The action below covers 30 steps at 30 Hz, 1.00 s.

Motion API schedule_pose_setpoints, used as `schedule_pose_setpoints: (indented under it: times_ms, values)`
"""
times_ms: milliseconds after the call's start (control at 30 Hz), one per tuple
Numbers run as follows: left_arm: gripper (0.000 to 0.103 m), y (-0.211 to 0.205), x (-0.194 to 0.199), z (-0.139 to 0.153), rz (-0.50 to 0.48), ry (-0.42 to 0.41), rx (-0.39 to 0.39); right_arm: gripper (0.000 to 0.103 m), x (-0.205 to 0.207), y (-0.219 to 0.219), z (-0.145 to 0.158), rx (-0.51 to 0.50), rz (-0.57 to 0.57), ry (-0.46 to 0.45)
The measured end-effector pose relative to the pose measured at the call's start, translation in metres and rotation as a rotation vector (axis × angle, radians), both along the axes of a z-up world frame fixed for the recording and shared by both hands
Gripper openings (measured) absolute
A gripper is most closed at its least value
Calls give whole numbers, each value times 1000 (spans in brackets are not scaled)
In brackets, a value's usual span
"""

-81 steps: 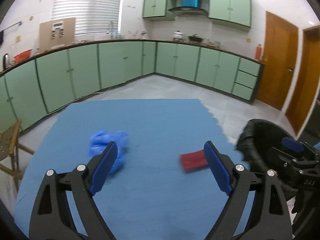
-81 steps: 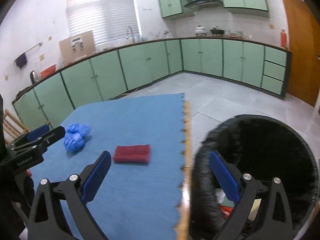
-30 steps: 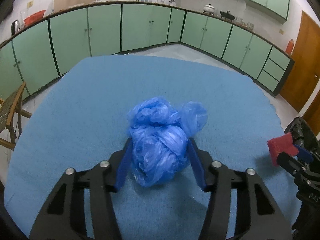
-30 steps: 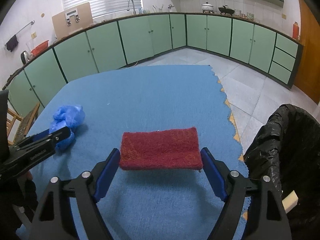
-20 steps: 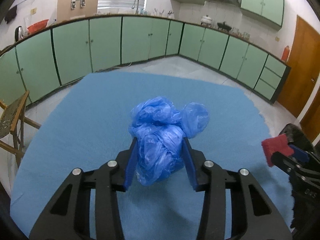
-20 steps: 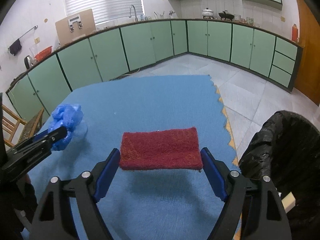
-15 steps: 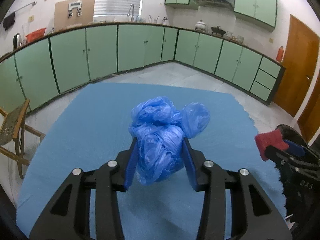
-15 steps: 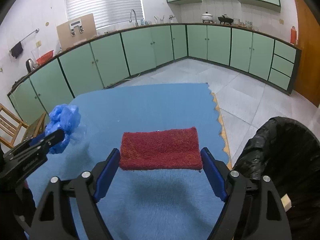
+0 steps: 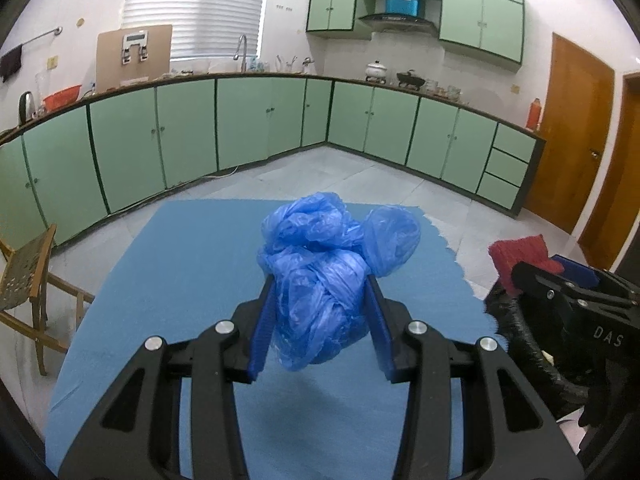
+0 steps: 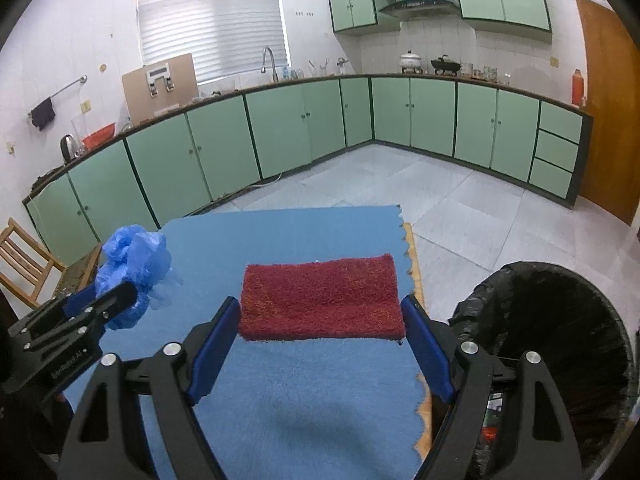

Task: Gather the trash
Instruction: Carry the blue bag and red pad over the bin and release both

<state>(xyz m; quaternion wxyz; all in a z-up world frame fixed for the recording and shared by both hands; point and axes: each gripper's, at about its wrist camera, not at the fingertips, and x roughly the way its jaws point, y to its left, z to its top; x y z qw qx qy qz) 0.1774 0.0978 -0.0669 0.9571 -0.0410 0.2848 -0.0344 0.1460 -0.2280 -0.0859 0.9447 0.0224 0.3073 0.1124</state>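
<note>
My left gripper (image 9: pixel 320 320) is shut on a crumpled blue plastic bag (image 9: pixel 320 276) and holds it above the blue mat (image 9: pixel 180 272). My right gripper (image 10: pixel 320 344) is shut on a flat red scouring pad (image 10: pixel 320 296), held level above the mat (image 10: pixel 304 400). The pad (image 9: pixel 520 252) also shows at the right of the left wrist view, above the bin. The bag (image 10: pixel 132 264) shows at the left of the right wrist view. A bin with a black liner (image 10: pixel 568 344) stands to the right of the mat, with some trash inside.
The bin (image 9: pixel 520 344) shows low at the right of the left wrist view. A wooden chair (image 9: pixel 28 280) stands left of the mat. Green cabinets (image 10: pixel 320 132) line the far walls. A wooden door (image 9: pixel 572 160) is at the right.
Both grippers closed on their items, the bag and the pad, and lifted them off the mat. Both have risen further, and the right one has drawn nearer the bin.
</note>
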Motion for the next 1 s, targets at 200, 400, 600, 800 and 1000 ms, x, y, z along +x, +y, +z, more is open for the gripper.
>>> schedule_pose_setpoints:
  times_ms: [200,400,600,800,1000]
  values:
    - [41,-18,-12,8,-34,-23,0,80,-17,-19,14,3,-16,-31]
    - [41,-40,-19,13,-67,-39,1,80,-32,-41,23,12,-48,-55]
    - [41,-65,-23,16,-110,-55,-5,80,-45,-65,29,15,-87,-72]
    - [41,-96,-26,16,-169,-63,-14,80,-55,-91,35,3,-126,-91]
    - [41,-129,-24,16,-236,-65,-15,80,-61,-128,35,-26,-181,-99]
